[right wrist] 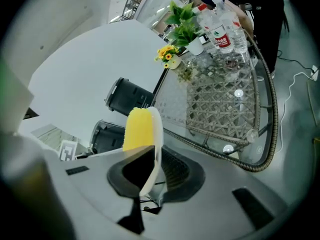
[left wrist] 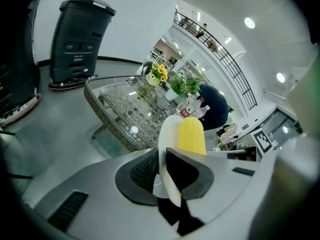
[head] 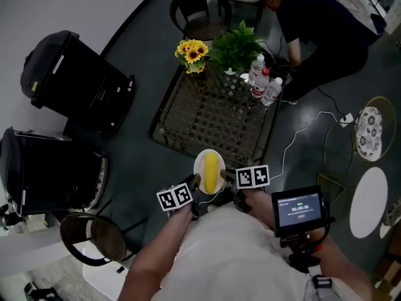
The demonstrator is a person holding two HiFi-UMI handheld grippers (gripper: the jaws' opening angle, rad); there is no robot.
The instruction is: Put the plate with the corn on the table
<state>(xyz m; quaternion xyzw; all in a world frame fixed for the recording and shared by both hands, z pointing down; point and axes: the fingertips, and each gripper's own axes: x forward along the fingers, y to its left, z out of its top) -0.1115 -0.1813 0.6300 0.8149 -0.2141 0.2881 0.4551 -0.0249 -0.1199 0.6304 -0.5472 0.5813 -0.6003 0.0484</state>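
Plate (head: 198, 165), white, with one yellow corn cob (head: 212, 172) lying along it, was held at its near rim by both grippers. The left gripper (left wrist: 162, 171) was clamped on the rim, which sat edge-on between its dark pads. The right gripper (right wrist: 150, 170) was clamped on the same rim from the other side. In the head view I saw the plate over the near edge of the bench (head: 188, 121). I could not tell whether it touched the top.

Bench: a glass top over a woven lattice frame with rounded corners. Its near half was bare. At the far end stood a small bunch of sunflowers (head: 192, 52), a green leafy plant (head: 238, 46) just beside it, and three water bottles (head: 263, 81) grouped at the far right corner.

Room: dark grey floor and a pale wall. Two black machines (head: 72, 80) stood left of the bench, one nearer me than the other. A dark chair (head: 199, 11) stood beyond the bench. A person in dark clothes (head: 326, 24) bent over at the far right. A white cable (head: 304, 130) trailed across the floor to the right.
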